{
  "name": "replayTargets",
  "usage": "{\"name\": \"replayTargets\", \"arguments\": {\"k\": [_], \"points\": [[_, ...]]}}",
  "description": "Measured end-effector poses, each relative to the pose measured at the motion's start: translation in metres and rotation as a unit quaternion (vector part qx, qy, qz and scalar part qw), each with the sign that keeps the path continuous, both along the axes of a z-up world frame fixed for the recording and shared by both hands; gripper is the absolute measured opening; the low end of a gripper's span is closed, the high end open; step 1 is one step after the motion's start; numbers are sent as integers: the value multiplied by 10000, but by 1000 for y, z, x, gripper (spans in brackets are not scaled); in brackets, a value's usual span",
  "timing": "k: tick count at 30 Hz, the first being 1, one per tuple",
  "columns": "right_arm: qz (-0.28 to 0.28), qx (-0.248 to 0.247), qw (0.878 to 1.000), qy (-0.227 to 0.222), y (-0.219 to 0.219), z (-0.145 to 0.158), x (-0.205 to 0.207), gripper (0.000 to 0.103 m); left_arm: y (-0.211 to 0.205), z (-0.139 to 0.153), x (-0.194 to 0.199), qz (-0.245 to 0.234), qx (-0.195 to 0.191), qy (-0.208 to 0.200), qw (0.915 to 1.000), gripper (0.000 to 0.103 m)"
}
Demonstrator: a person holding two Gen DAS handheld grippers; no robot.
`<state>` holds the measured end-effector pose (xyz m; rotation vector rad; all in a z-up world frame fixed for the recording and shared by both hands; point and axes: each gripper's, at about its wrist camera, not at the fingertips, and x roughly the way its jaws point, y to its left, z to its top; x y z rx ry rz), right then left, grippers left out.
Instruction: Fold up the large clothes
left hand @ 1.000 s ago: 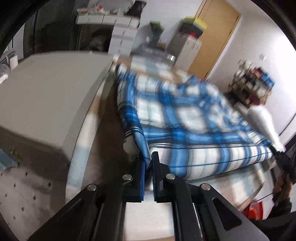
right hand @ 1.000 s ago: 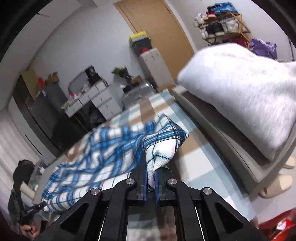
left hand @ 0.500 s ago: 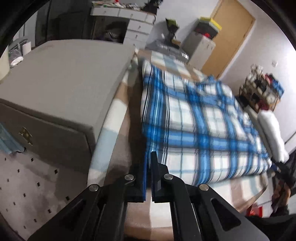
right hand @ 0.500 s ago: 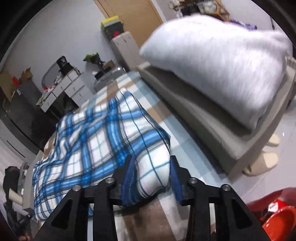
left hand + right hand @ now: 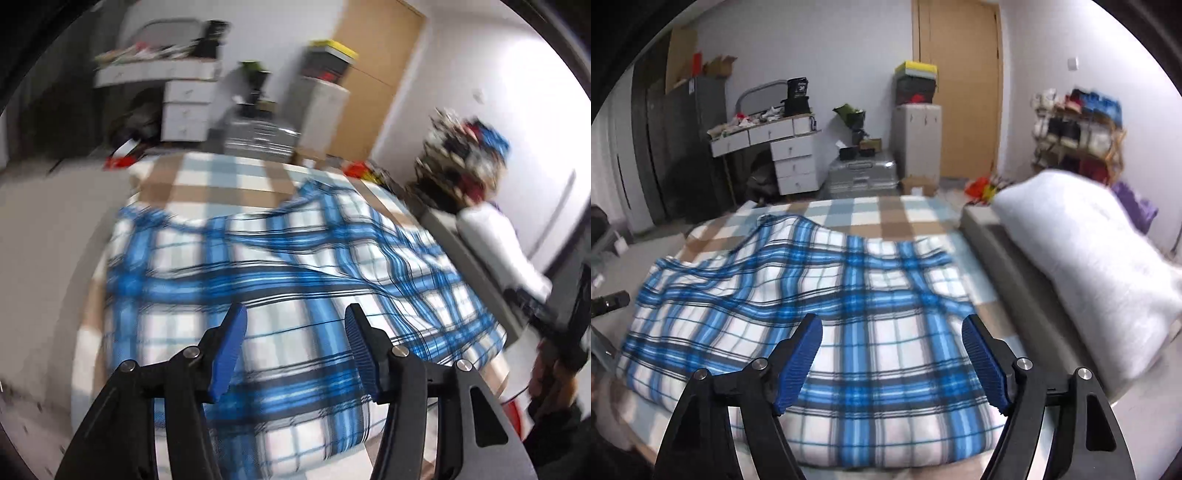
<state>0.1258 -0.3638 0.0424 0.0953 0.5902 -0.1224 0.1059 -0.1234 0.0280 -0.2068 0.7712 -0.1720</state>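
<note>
Plaid garment [image 5: 827, 306] seemingly below both parted tongs [image 5: 892, 362], untouched.

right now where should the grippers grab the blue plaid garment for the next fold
Probably the near corners of the blue plaid garment, where its rounded folded edge faces the grippers. Both the left gripper and right gripper have just been opening and hold nothing. Come in low from the near side, one corner each; that thick edge gives the pads something to pinch.

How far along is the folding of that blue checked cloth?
One fold looks done: the blue-and-white plaid cloth lies doubled on the checked bed cover. Both the left tool and right tool have just been opening, nothing between them. Further folds likely remain.
</note>
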Motion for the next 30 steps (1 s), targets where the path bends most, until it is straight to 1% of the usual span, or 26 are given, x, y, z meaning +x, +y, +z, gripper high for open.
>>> {"name": "replayTargets", "arguments": {"k": [2,4,6,7,8,10,11,12,14,17,18,19,22,24,25,26,27,28,29,30], "points": [[87,298,9995,37,-3,-3,0,79,-16,-6,12,-191,209,51,9996,50],[192,454,9987,114,4,-7,7,79,-25,-10,19,-410,218,71,9989,50],[419,526,9975,222,18,-13,16,79,-33,-21,27,-469,378,240,9979,50],[557,528,9966,285,27,-16,22,79,-36,-28,29,-487,506,397,9967,50],[686,525,9957,337,35,-18,28,79,-39,-39,34,-489,644,644,9946,50],[957,509,9930,475,52,-28,41,79,-40,-61,39,-527,865,1126,9885,49],[1074,518,9913,562,60,-34,48,79,-37,-66,37,-569,892,1182,9873,49],[1159,510,9898,646,66,-39,54,79,-35,-66,30,-653,926,999,9885,49],[1236,390,9873,923,76,-57,68,79,-32,-64,21,-726,1053,962,9871,49],[1139,302,9812,1528,80,-89,85,79,-23,-60,12,-709,917,954,9887,49],[1118,325,9804,1587,79,-96,87,80,-20,-57,10,-675,865,937,9895,49],[1128,231,9834,1401,81,-96,83,82,-17,-53,8,-610,812,917,9906,49],[1175,79,9831,1403,84,-97,81,83,-12,-38,9,-369,732,767,9937,49],[1192,120,9828,1408,84,-97,81,84,-13,-29,13,-406,585,560,9959,49],[1206,116,9825,1418,84,-97,81,85,-19,-27,22,-457,577,464,9962,50],[1216,116,9820,1439,83,-96,82,85,-22,-27,27,-455,660,432,9958,50],[1231,134,9814,1469,83,-96,83,85,-25,-30,35,-405,823,448,9948,50],[1250,173,9805,1508,81,-93,86,85,-25,-34,40,-381,906,490,9940,50],[1251,271,9799,1530,77,-89,85,85,-24,-46,50,-297,1046,723,9914,50],[1234,345,9802,1507,77,-84,83,85,-21,-58,58,-175,1095,980,9890,50]]}}
